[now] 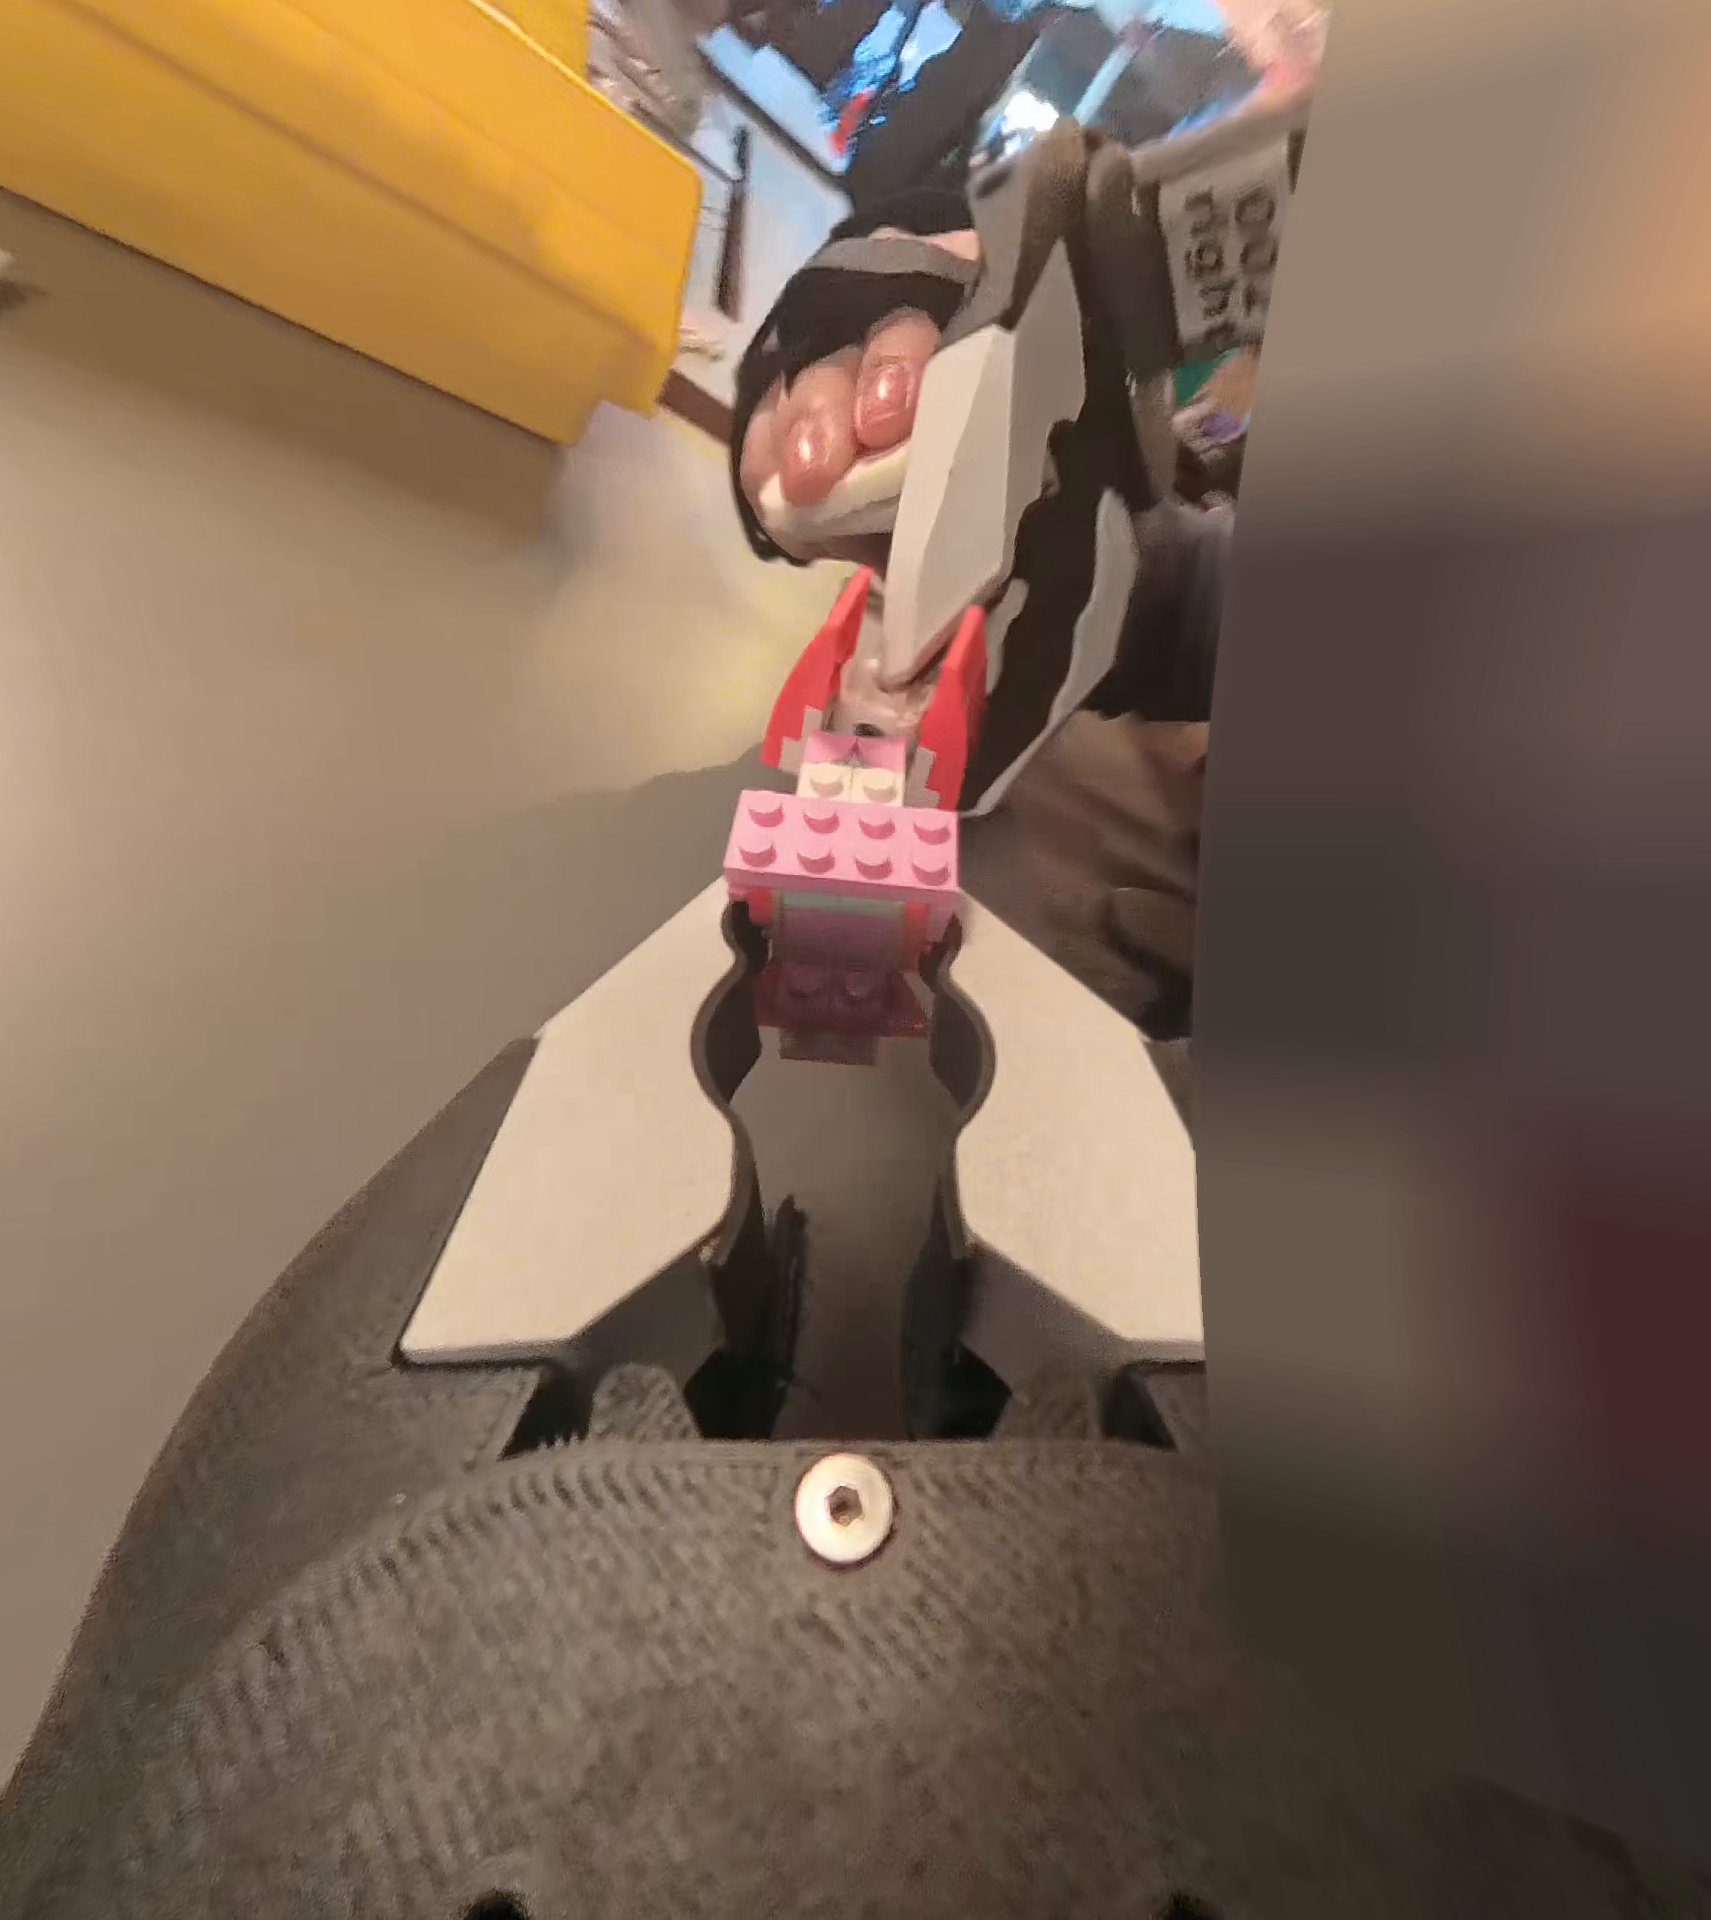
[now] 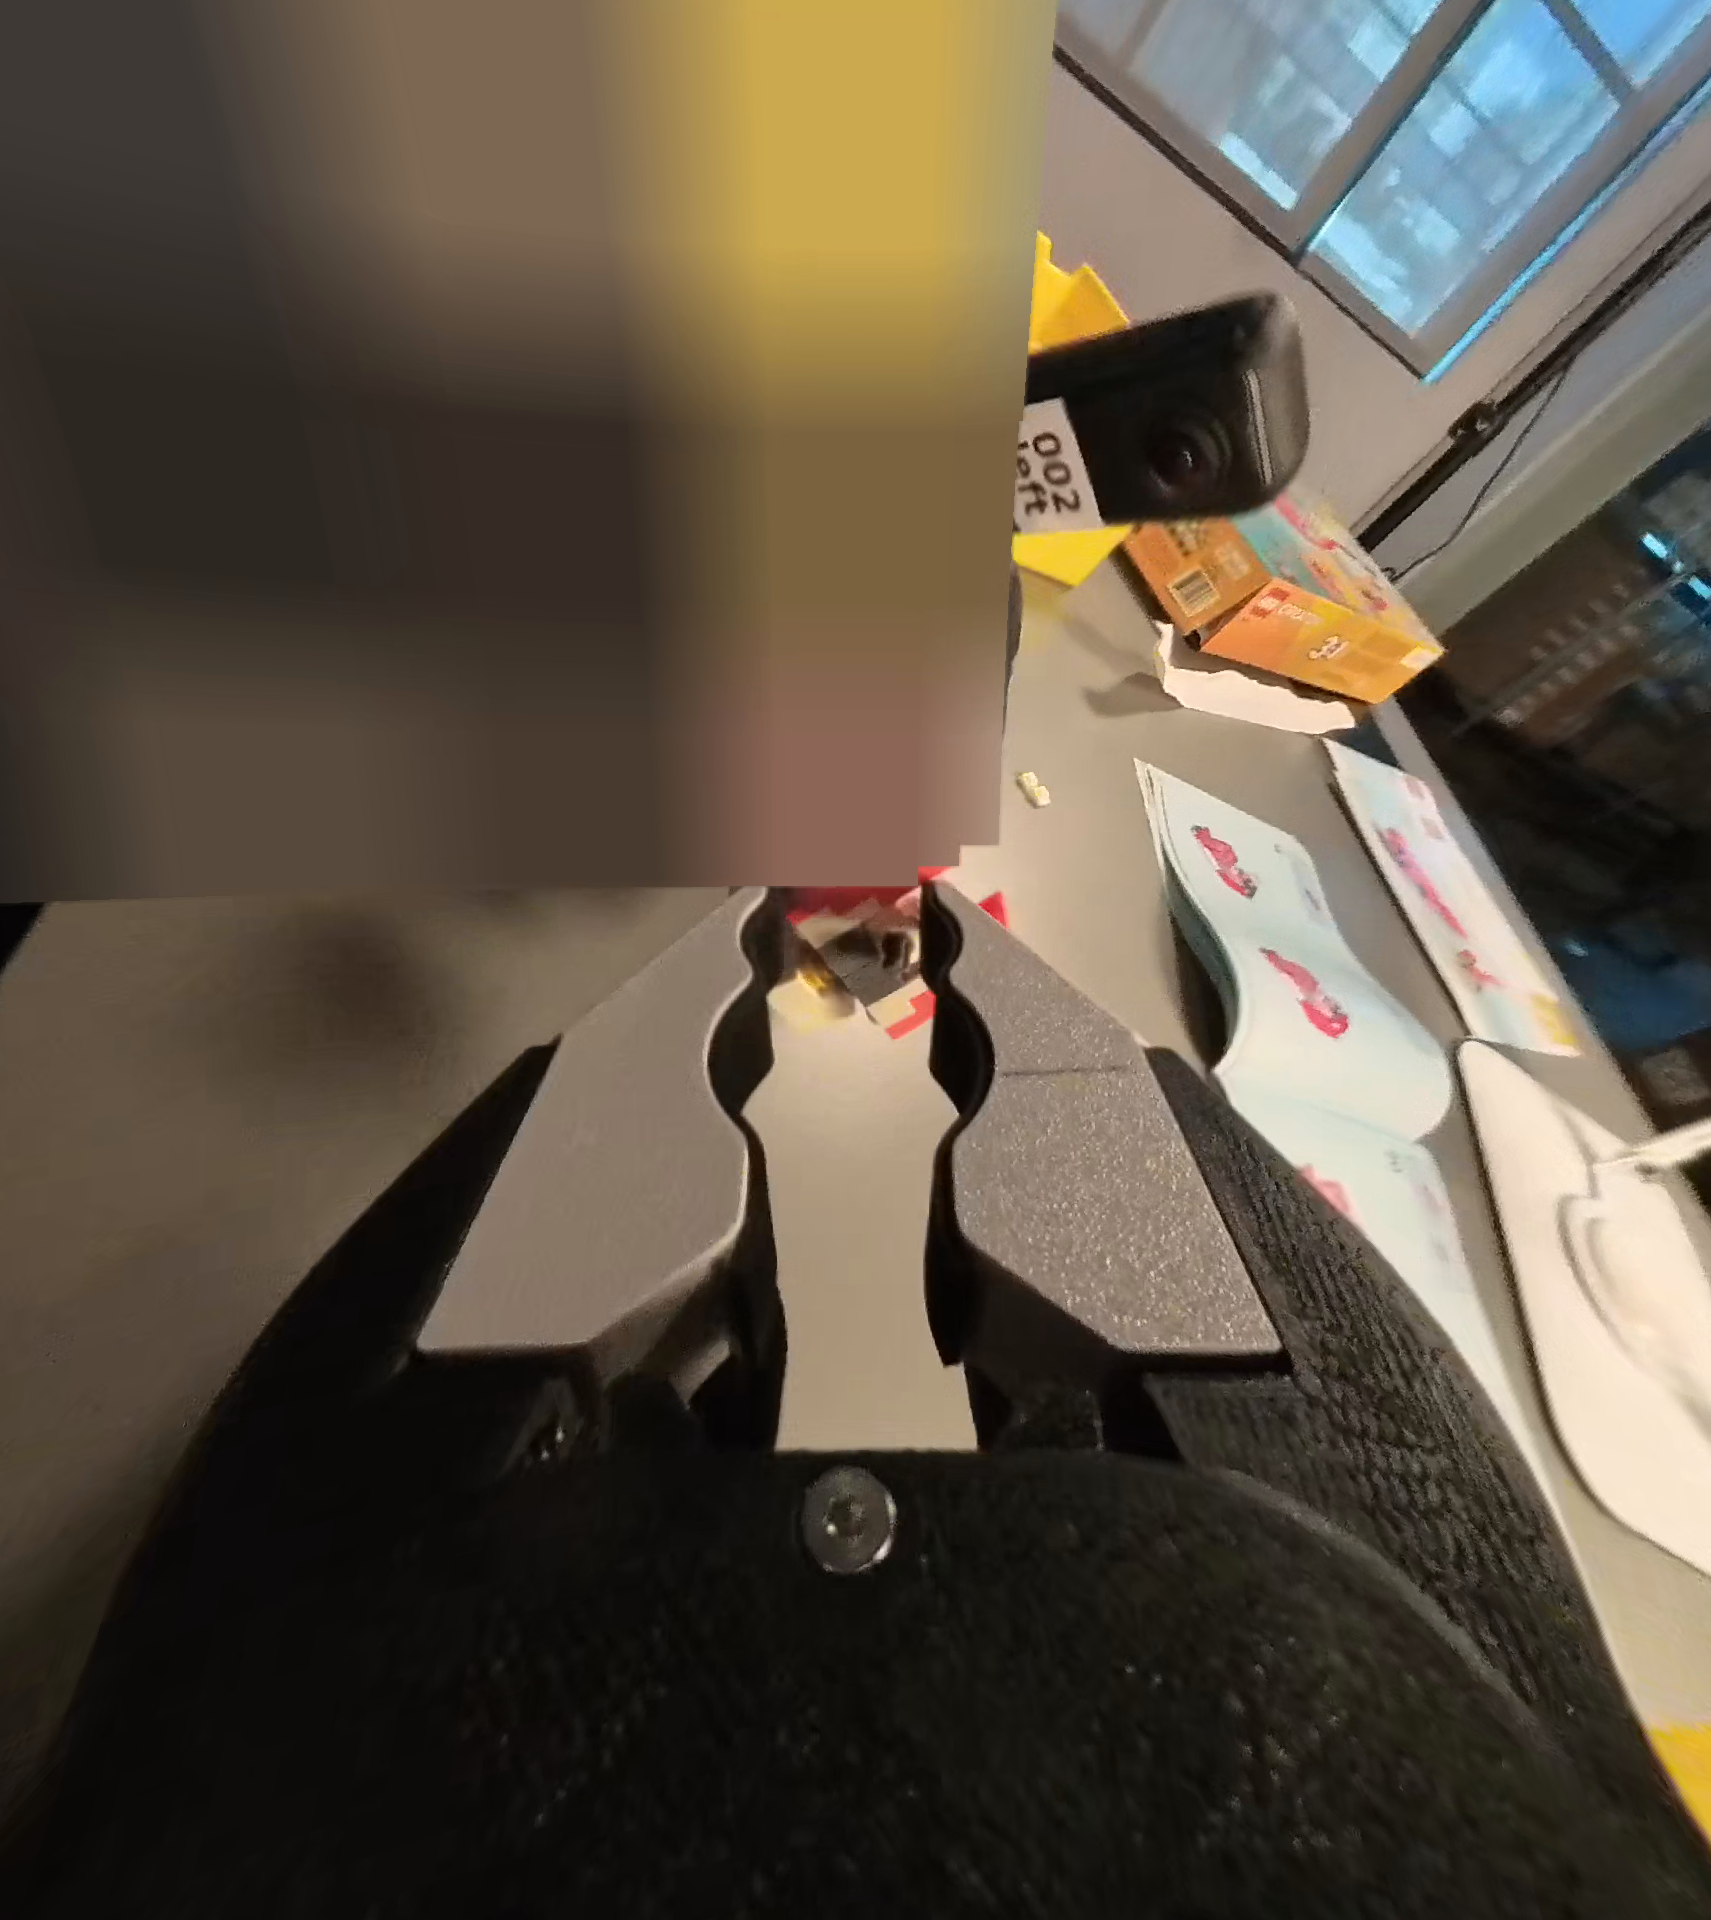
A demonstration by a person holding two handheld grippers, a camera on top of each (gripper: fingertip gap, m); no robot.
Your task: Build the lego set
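Left gripper (image 1: 846,940): grey fingers clamped on the near end of a pink-and-red toy brick model (image 1: 846,852), held above the grey table (image 1: 259,831).
Right gripper (image 2: 846,940): fingertips at the model's far end, on a small grey-and-gold piece (image 2: 856,971); whether they pinch it, I cannot tell.
Nearby: yellow plastic bin (image 1: 311,208); open instruction booklet (image 2: 1298,987); orange cardboard box (image 2: 1298,613).

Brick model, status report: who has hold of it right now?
Left gripper shut on brick model, pink end. Right gripper clamps its red far end. Model off the table. Nothing between.
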